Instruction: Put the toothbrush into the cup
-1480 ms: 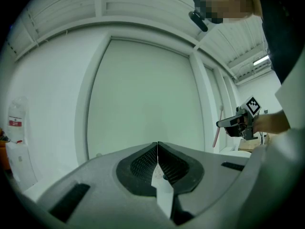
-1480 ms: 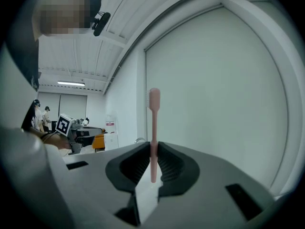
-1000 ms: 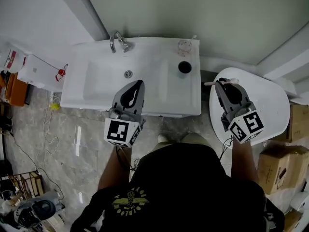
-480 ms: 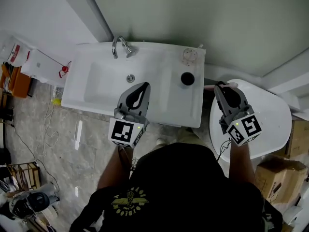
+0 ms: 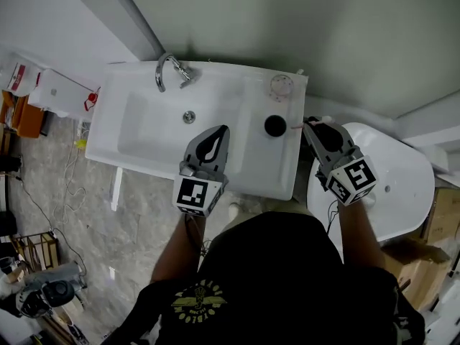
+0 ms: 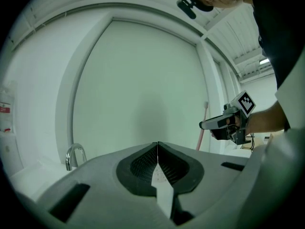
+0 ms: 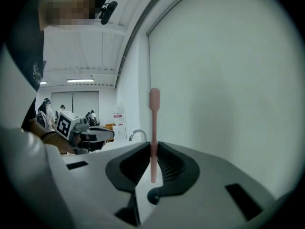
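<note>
The cup (image 5: 274, 126) shows as a dark round opening on the right ledge of the white sink (image 5: 115, 131). My right gripper (image 5: 310, 123) hovers just right of the cup, shut on a pink toothbrush (image 5: 295, 127). In the right gripper view the toothbrush (image 7: 154, 123) stands upright between the jaws of the right gripper (image 7: 153, 144), bristle end up. The left gripper (image 5: 218, 129) hangs over the basin's right side, jaws closed and empty. The left gripper view shows its own tips (image 6: 157, 144) meeting, with the right gripper (image 6: 224, 123) and the toothbrush (image 6: 203, 128) beyond.
A chrome faucet (image 5: 169, 69) stands at the back of the sink, the drain (image 5: 189, 116) in the basin. A round white disc (image 5: 280, 86) lies behind the cup. A white rounded fixture (image 5: 402, 185) sits right of the sink, cardboard boxes (image 5: 438, 214) beyond it.
My right gripper has carried the toothbrush leftward, from over the white rounded fixture to the sink's right edge beside the cup. The left gripper stays over the basin.
</note>
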